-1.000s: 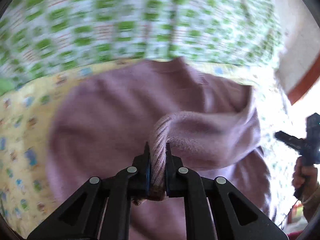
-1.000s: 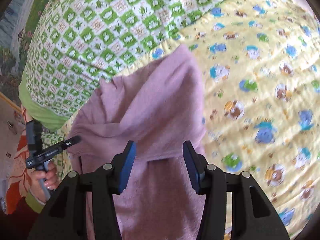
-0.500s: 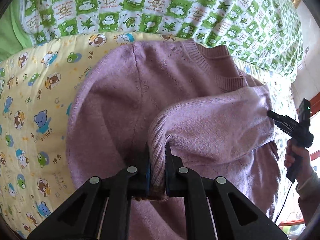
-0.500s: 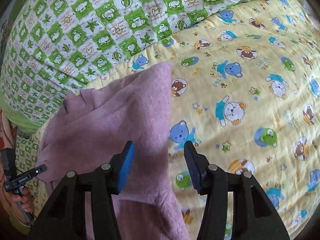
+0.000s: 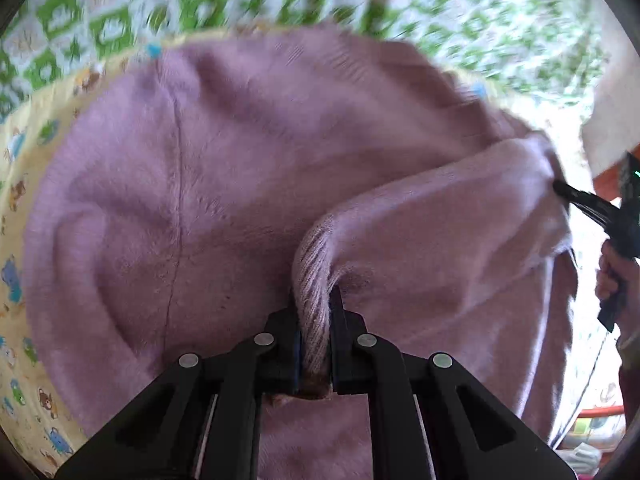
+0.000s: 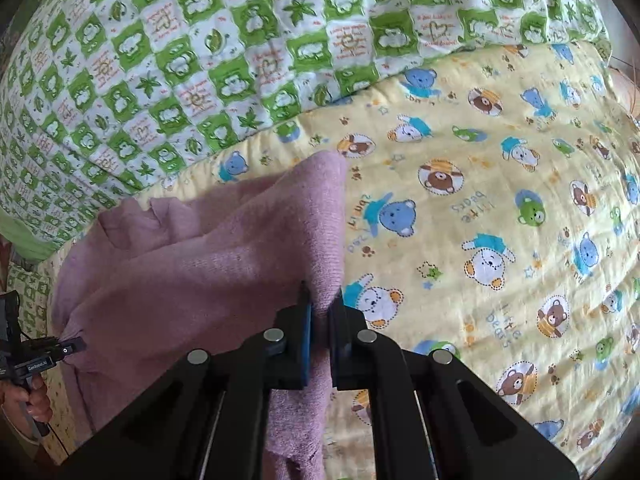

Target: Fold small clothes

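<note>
- The bed wore a yellow sheet printed with little bears.
- A green-and-white checked quilt lay bunched along the far side, overlapping the sheet.
- A mauve knitted sweater lay spread on the yellow sheet, one edge lifted off.

In the left wrist view the green checked quilt is smeared by motion blur, its prints unreadable. The sweater's lower part runs off the bottom edge behind the left claw. The right claw is cut by the right edge, its tip buried in fabric.
</note>
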`<state>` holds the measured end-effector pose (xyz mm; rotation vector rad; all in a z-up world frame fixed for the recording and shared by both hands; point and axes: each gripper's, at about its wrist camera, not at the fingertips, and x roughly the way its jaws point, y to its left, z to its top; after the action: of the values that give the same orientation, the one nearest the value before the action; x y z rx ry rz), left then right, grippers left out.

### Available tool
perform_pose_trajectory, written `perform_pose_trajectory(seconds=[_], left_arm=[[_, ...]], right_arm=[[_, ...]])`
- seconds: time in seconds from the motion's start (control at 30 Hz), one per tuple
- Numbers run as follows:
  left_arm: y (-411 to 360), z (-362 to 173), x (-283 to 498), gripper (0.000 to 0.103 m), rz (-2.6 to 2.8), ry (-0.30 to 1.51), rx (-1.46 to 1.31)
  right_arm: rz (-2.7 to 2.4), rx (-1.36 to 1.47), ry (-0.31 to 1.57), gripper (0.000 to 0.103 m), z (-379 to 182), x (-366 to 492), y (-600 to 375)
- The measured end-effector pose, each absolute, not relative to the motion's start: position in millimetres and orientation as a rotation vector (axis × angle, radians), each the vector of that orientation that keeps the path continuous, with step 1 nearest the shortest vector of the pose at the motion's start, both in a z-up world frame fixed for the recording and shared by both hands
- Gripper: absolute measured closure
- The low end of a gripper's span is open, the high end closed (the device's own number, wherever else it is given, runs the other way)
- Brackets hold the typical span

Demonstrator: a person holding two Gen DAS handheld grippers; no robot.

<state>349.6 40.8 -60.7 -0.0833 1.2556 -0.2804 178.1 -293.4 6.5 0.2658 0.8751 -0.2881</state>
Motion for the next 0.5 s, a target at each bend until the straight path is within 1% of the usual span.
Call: perform_pose_trajectory(seconds=[0.13,0.2,0.23,0.27,0.3,0.33,0.37,0.4,0.47,0.5], left_arm=[[49,-62,354,0.093,-0.273,1.268,-0.114],[51,-56,351,0.093,-0.263,1.255,-0.084],[52,-54,349,0.093,-0.256,1.255,-0.075],[54,-53,348,0.093,-0.245,1.257,-0.069],[58,-54,346,0.091,-0.229,1.263,-0.065],[60,-54,345,0.087,-0.215,1.268,-0.066],[62,-54,341,0.086,-0.205,1.274,-0.069],[69,-52,336,0.085,-0.200,1.280,-0.097],[77,-46,327,0.073,-0.208,1.274,-0.138],[81,-40,321,0.062,-0.204,1.265,-0.145]], right_arm=[[-0.307,0.262,0.902,0.094,-14,180,-291],[-0.317,0.276,0.897,0.088,-13,178,-287],[-0.319,0.282,0.888,0.083,-9,175,-284],[-0.322,0.280,0.885,0.067,-5,173,-280],[-0.318,0.281,0.875,0.054,-1,170,-276],[-0.307,0.283,0.859,0.050,4,166,-273],[-0.291,0.280,0.839,0.047,11,162,-264],[-0.282,0.275,0.829,0.047,16,157,-258],[-0.253,0.267,0.814,0.046,25,148,-240],[-0.234,0.265,0.810,0.046,28,144,-232]])
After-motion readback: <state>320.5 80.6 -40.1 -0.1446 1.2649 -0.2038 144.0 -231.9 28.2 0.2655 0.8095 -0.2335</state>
